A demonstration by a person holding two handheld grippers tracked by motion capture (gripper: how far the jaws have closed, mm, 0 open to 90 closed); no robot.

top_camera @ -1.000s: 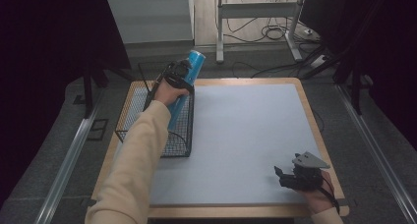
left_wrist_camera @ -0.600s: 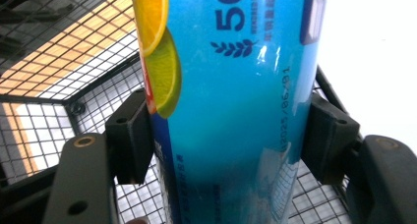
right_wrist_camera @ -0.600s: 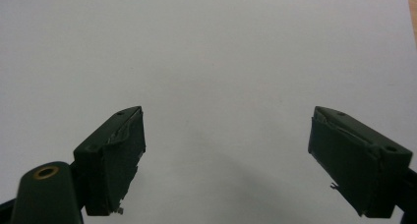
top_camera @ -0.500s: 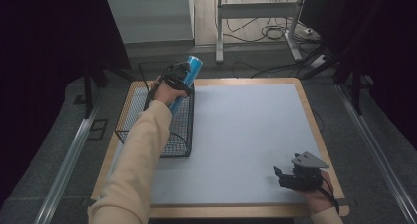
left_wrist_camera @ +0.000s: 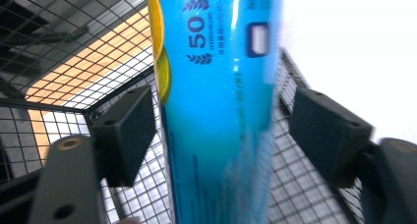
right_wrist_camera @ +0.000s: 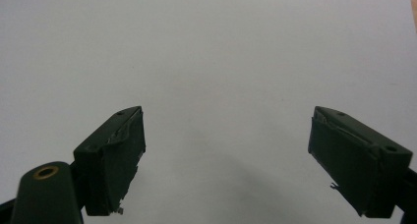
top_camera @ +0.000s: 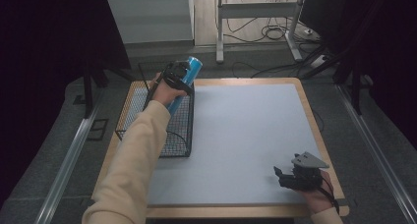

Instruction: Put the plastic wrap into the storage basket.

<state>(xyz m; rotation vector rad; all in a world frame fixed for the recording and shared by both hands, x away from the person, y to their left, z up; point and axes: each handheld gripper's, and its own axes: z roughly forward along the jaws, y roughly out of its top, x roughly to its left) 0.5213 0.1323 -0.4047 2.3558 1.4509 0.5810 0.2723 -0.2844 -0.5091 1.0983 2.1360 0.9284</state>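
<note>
Tall blue glossy cylindrical canister (left_wrist_camera: 216,106) stood tilted inside black wire mesh basket (top_camera: 129,130) at tabletop (top_camera: 246,135) left. Left tool (left_wrist_camera: 221,135) just released, jaws opening, pads clear. Likely light, rigid, slippery; grip mid-body. Right tool (right_wrist_camera: 226,150) spread, empty.

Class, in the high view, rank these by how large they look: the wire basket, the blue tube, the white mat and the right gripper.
1. White mat
2. Wire basket
3. Blue tube, partly hidden behind the left gripper
4. Right gripper; it sits nearer the camera, so ranks 3 and 4 are unsure.
</note>
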